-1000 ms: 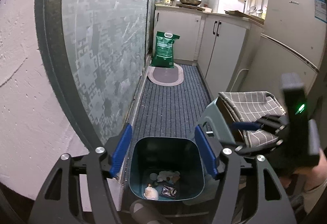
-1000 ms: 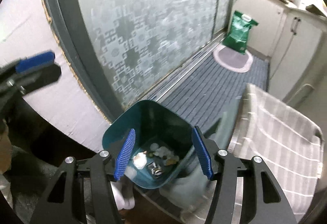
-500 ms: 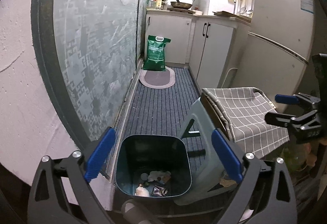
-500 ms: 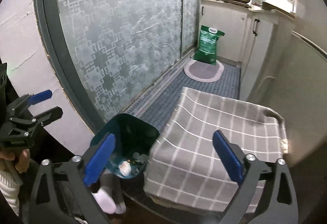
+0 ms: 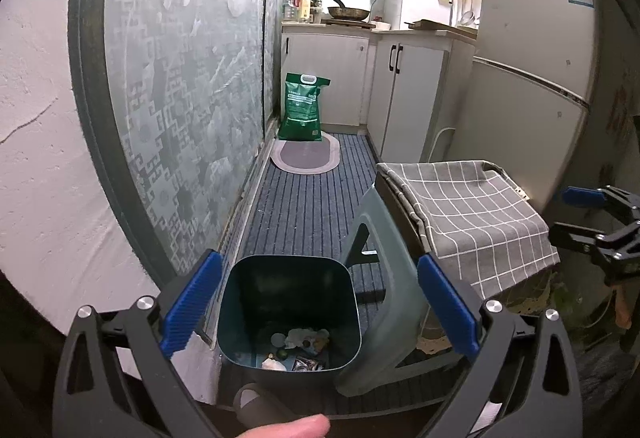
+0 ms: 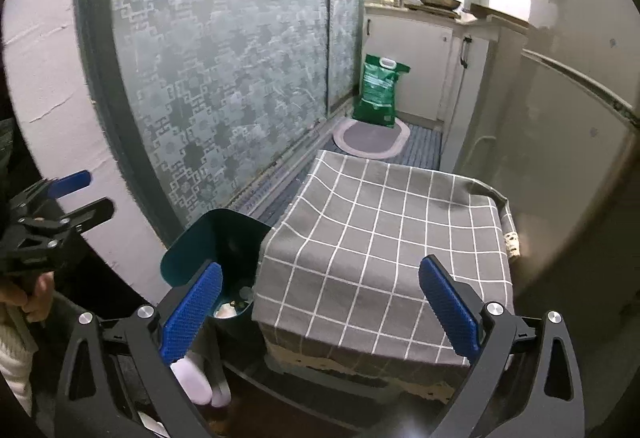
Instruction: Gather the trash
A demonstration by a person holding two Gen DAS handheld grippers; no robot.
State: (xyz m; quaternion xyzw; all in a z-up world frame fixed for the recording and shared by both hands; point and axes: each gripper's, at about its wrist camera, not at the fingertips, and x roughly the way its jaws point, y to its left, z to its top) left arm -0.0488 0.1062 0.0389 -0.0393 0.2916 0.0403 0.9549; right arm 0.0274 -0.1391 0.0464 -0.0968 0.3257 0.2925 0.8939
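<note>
I judge collection nearly done: scraps (image 5: pixel 298 346) lie at the bottom of the teal bin (image 5: pixel 240 302), on the floor beside the stool. No loose trash visible elsewhere, though the floor is dim. Left gripper (image 5: pixel 318 308) hovers above the bin, angled down, jaws wide, empty. Right gripper (image 6: pixel 320 308) likewise spread and empty over the checked cloth (image 6: pixel 384 238).

1. Frosted patterned glass door (image 5: pixel 180 86), dark frame, left side.
2. Green bag (image 5: pixel 303 107) upright against white cabinets (image 5: pixel 404 94), oval mat (image 5: pixel 306 155) just before it.
3. Grey checked cloth (image 6: pixel 384 250) draped over a stool.
4. Fridge (image 5: pixel 528 78) right; frying pan (image 5: pixel 348 12) on counter.
</note>
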